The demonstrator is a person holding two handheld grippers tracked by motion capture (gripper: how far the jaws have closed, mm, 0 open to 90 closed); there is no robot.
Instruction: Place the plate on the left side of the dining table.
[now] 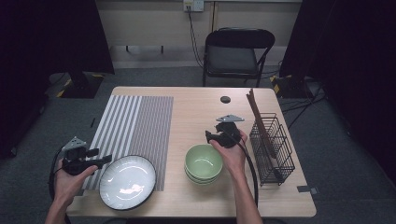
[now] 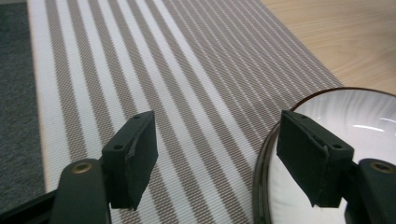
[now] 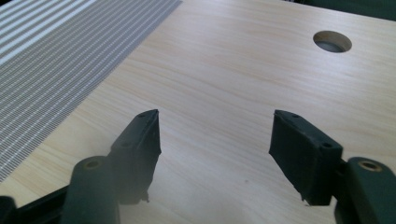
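Green bowls [image 1: 203, 162] stacked beside plate [image 1: 127, 181]

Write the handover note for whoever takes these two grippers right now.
Left gripper: jaws open, nothing between them, held over the near left edge of the striped placemat, beside the dark-rimmed plate.
Right gripper: jaws open, empty, over bare table just beyond the stacked green bowls.
Plate lies at the placemat's near right corner, partly on it. Bowls stand on the bare wood to its right. The wire rack at the right edge holds brown sticks.
Done: nothing is gripped.
Left: probably picking up the plate and bowls for the placemat.
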